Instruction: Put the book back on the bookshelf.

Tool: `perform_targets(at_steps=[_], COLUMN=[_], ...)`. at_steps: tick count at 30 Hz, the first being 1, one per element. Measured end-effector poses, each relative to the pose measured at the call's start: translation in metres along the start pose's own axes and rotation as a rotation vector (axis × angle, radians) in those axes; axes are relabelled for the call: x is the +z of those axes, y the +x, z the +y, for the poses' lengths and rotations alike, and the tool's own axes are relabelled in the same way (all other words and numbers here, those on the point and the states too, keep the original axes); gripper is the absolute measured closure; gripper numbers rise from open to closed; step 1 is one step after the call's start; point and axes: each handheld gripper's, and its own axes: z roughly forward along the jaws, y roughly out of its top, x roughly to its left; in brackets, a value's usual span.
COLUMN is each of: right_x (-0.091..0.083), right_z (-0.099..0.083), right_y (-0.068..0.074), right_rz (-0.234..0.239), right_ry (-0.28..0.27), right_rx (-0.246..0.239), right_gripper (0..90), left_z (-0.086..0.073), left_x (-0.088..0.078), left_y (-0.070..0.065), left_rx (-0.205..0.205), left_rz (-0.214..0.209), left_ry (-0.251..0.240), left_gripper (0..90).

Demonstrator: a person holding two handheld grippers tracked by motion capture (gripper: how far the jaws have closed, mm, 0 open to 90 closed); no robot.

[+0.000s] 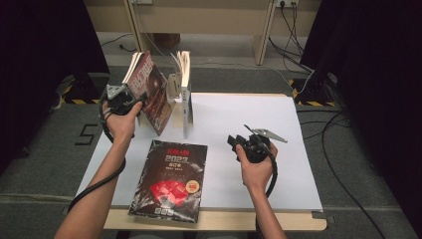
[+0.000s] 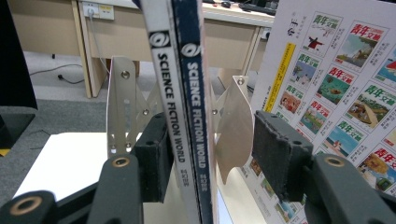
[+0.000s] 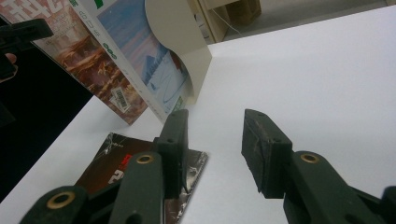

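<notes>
Nearest the table's front edge: a dark magazine (image 1: 170,180) lying flat, cover up, long axis running from the near edge toward the far side, top of the cover pointing away, slightly skewed on the white table top (image 1: 239,119). In the right gripper view, one corner of it (image 3: 140,168) just beyond the left jaw.

To its right, a little farther in: right gripper (image 1: 235,143), held above bare white surface, jaws pointing left and away toward the books. Jaws apart in its own view (image 3: 212,140), nothing between them, only table top in the gap.

Farther back, at the table's far left: leaning magazines (image 1: 152,92), standing on their lower edge, long axis near upright but tilted, tops leaning left and away from the metal bookend (image 1: 174,85). Spines facing the left gripper's camera, reading "SCIENCE FICTION WORLD" (image 2: 187,116) from top to bottom. Left gripper (image 1: 130,101) at their left side, spines standing between its jaws (image 2: 210,154); left pad touching or almost touching the near spine, right pad clearly off, with a gap. Jaws apart, no clamp.

Just right of the bookend: an upright white book (image 1: 185,94), standing on end, long axis vertical, back cover with small coloured pictures (image 2: 336,93) facing the left gripper's camera.
</notes>
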Motion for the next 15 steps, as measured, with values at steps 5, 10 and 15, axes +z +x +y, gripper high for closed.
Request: perform_targets(at_steps=[5,10,15], right_x=[0.002,0.004,0.006], right_z=[0.001,0.0,0.001], right_y=[0.003,0.004,0.007], right_rz=[0.001,0.004,0.005], right_ry=[0.007,0.01,0.02], right_rx=[0.001,-0.007,-0.01], right_gripper=[61.6,61.5,61.4], left_z=[-0.004,-0.01,-0.019], left_x=[-0.002,-0.005,-0.012], left_y=[0.001,0.003,0.004], left_rx=[-0.005,-0.01,-0.019], left_rz=[-0.012,-0.02,-0.055], left_ry=[0.014,0.031,0.059], left_gripper=[46.4,45.7,44.0])
